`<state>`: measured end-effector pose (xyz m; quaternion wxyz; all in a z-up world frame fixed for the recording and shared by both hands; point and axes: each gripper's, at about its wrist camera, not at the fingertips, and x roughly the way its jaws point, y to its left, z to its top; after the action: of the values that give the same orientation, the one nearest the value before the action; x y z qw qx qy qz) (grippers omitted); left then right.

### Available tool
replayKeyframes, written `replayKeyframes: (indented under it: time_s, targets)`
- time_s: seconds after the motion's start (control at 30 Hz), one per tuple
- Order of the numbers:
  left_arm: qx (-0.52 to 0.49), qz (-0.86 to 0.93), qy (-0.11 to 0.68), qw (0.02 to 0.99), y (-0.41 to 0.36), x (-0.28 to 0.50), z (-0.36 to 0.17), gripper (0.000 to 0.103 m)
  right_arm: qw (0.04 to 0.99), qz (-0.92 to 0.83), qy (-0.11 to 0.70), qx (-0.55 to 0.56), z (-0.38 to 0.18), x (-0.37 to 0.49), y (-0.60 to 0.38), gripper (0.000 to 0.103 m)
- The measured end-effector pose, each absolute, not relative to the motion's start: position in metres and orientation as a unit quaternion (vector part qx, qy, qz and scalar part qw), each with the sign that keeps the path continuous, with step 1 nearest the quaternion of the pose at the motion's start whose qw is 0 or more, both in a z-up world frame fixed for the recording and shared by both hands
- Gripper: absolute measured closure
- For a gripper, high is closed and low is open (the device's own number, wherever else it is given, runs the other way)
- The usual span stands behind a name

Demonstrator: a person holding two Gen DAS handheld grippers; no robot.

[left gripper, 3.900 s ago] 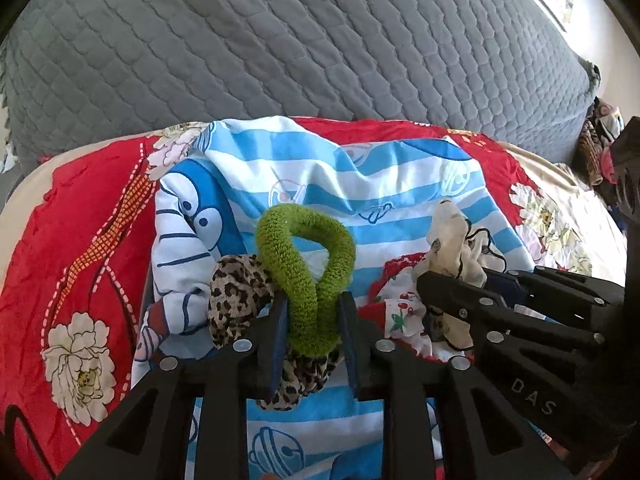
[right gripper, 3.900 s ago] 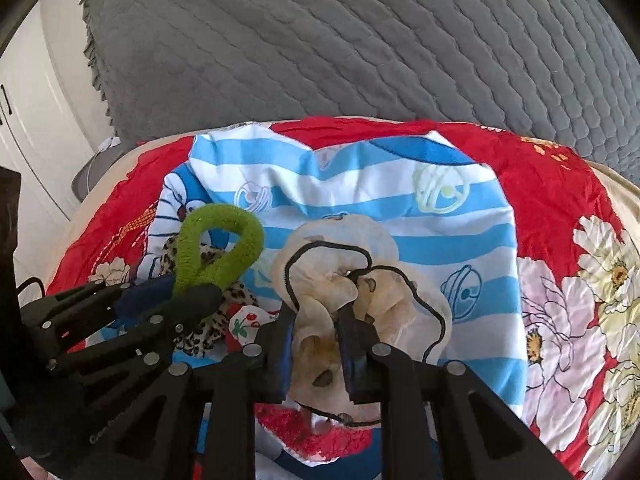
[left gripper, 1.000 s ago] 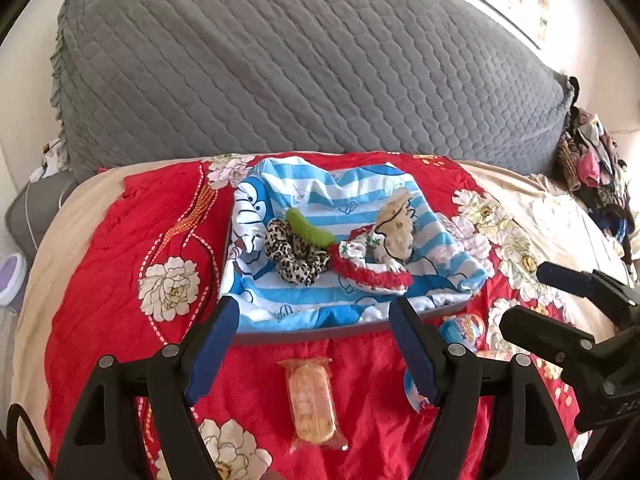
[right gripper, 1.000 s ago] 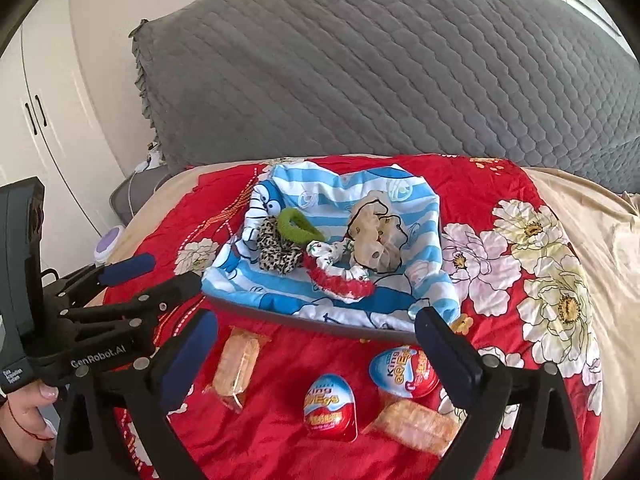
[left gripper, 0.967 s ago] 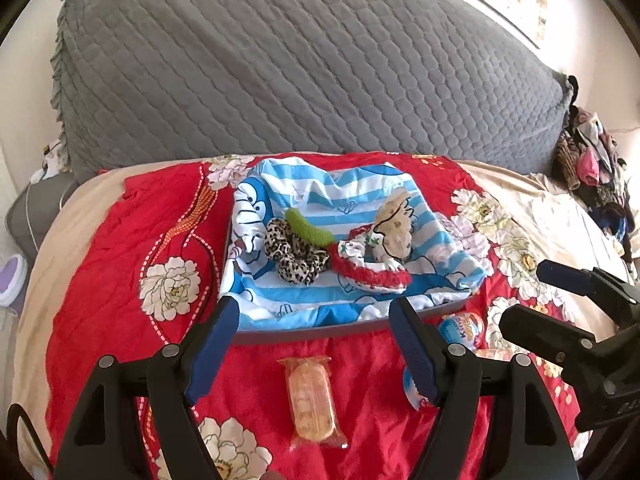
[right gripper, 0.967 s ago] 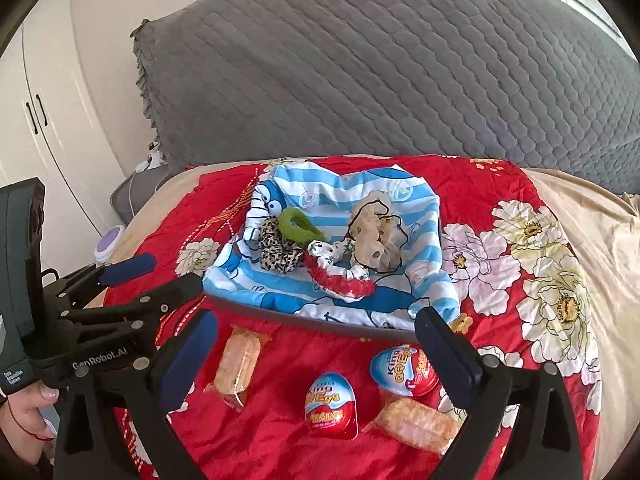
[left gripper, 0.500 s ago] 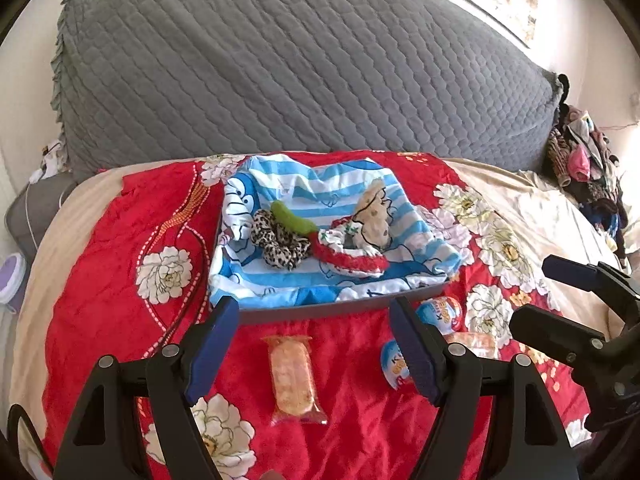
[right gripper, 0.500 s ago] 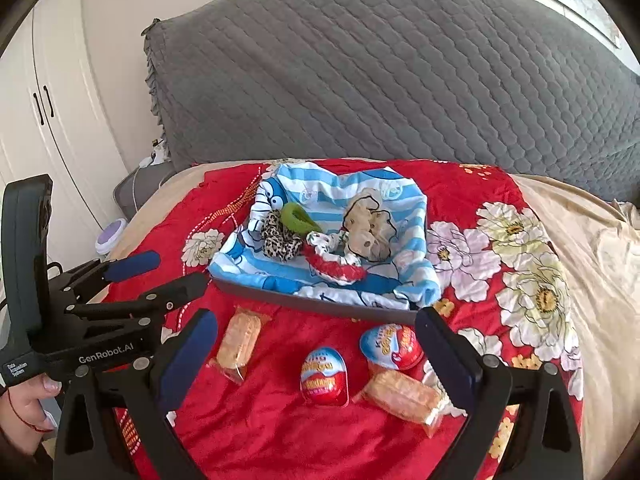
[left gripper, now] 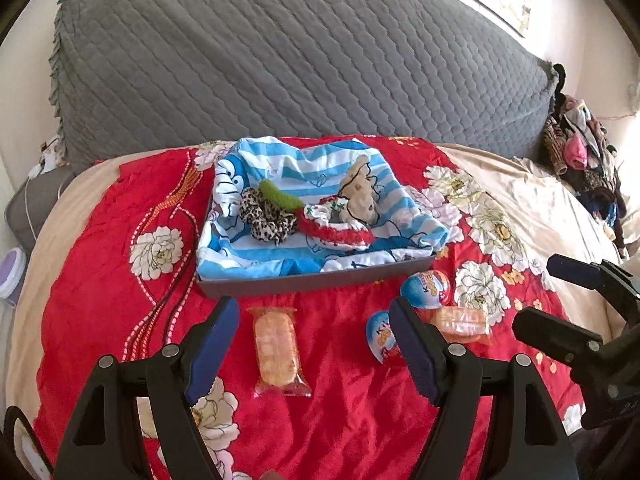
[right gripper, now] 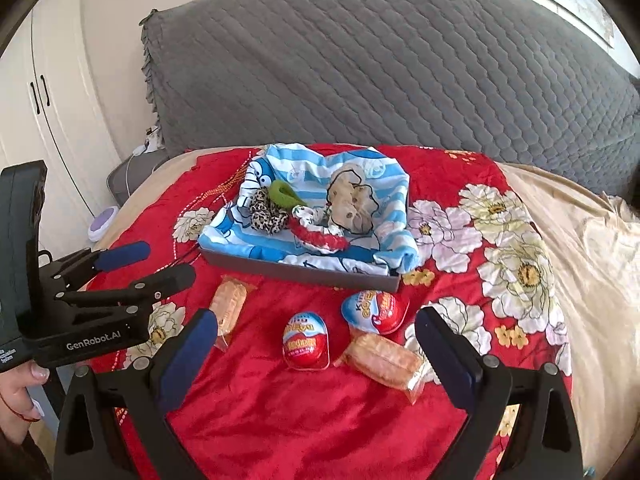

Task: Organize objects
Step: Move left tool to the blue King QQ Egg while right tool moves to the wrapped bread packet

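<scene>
Fabric scrunchies (left gripper: 304, 216) lay in the grey tray lined with blue striped cloth (left gripper: 312, 282) at twelve o'clock on the red floral bedspread (left gripper: 100, 280), left tongs (left gripper: 314, 344) and right tongs (right gripper: 316, 354) both gaped wide, empty, over wrapped snacks (left gripper: 276, 350) at six o'clock.

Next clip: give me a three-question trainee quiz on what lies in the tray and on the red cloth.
1. True or false: the green scrunchie lies in the tray.
2. How many chocolate eggs lie on the red cloth?
3. The left tongs are: A) shut on a scrunchie, B) open and empty, C) shut on a snack packet.

Key: 1 true. 2 two: one upright-facing egg and a second egg, both in front of the tray. 3 B; the right tongs are open too.
</scene>
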<state>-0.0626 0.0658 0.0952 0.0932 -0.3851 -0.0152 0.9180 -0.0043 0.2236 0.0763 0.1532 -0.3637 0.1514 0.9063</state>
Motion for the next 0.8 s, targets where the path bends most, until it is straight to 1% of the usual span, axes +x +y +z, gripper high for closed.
replayKeyframes:
  time_s: [0.43, 0.8]
  targets:
    - [-0.403, 0.909, -0.004, 0.110, 0.095, -0.063, 0.076, 0.024, 0.170, 0.893, 0.149, -0.389, 0.052, 0.009, 0.239, 0.003]
    - [-0.426, 0.897, -0.005, 0.119, 0.115, -0.076, 0.047, 0.024, 0.186, 0.873, 0.146, -0.426, 0.015, 0.011, 0.256, 0.003]
